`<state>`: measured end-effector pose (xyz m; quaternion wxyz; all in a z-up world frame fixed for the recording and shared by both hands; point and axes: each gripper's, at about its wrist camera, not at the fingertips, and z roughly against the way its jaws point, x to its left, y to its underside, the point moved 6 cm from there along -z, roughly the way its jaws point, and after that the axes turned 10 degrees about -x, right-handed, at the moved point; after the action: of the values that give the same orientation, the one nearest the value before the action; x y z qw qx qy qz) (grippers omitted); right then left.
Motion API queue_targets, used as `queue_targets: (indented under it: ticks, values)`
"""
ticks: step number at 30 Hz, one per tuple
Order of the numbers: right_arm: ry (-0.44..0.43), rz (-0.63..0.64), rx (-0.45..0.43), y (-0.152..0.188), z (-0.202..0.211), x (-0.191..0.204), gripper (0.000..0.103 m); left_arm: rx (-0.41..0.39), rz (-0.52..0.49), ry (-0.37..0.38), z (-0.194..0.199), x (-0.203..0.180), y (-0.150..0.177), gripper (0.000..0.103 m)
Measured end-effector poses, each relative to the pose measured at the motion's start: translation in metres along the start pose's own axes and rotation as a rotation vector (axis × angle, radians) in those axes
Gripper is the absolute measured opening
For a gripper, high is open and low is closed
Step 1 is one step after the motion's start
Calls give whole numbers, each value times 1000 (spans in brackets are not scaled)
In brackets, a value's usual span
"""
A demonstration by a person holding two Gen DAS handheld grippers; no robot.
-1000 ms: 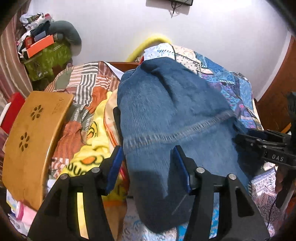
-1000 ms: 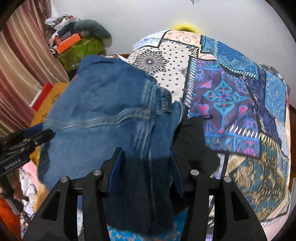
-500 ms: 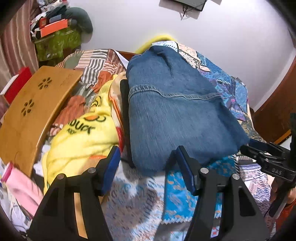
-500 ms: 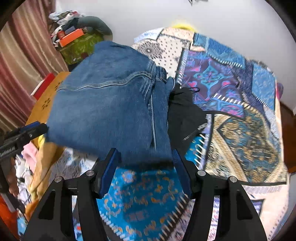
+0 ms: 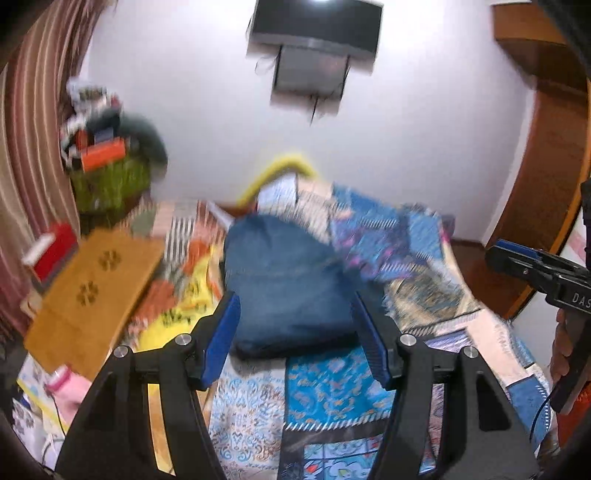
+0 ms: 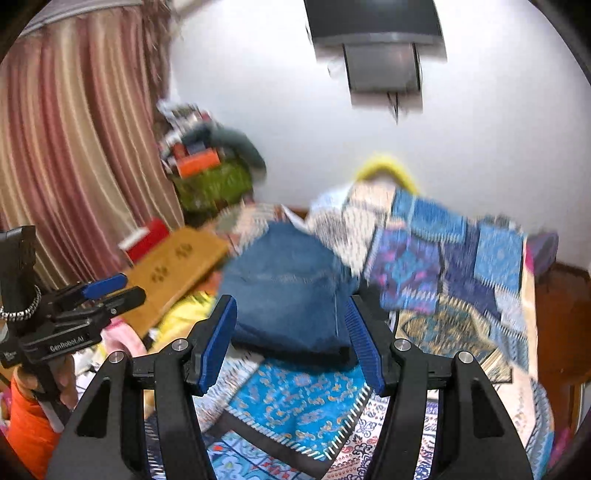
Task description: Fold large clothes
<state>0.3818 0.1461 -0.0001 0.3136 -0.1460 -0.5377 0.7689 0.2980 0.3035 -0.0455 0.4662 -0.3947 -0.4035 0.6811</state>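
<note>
Left wrist view
- Left tongs [image 5: 295,338]: spread wide, nothing between the blue pads; raised above the bed, apart from the cloth.
- Folded jeans [image 5: 284,284]: a blue denim bundle lying on the bed, beyond the tips, framed between the two fingers.
- Patchwork bedspread [image 5: 325,391]: blue patterned cover under and to the right of the jeans.
- Yellow printed cloth [image 5: 177,314]: crumpled just left of the jeans.
- Wooden lap bench [image 5: 92,295]: tilted, at the left edge of the bed, with flower-shaped cut-outs.
- Right tongs [image 5: 517,258]: enter at the right edge, seen side-on; how far they are spread is not readable here.
- Shown only here: wooden door frame [image 5: 543,177] at far right.
- Whole view motion-blurred.

Right wrist view
- Right tongs [image 6: 290,336]: spread wide, holding nothing; the jeans [image 6: 291,295] lie beyond the tips on the bedspread [image 6: 295,398].
- Left tongs [image 6: 107,290]: at lower left, seen from the side with a narrow gap at the tips.
- Shown only here: full striped curtain [image 6: 74,147]; orange sleeve [image 6: 26,424] on the arm carrying the left tongs.
- Green bag [image 6: 214,184]: beside the curtain, with an orange box [image 6: 197,162] and blurred items heaped on top; contents unreadable.
- Wall-mounted screen [image 6: 376,22]: above the bed, in both views.
</note>
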Motion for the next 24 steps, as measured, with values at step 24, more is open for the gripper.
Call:
queue_targets:
  ticks: [24]
  values:
    - [39,58,-490,-17,173,56,80,-553,-61,-91,220,-78,-35,93]
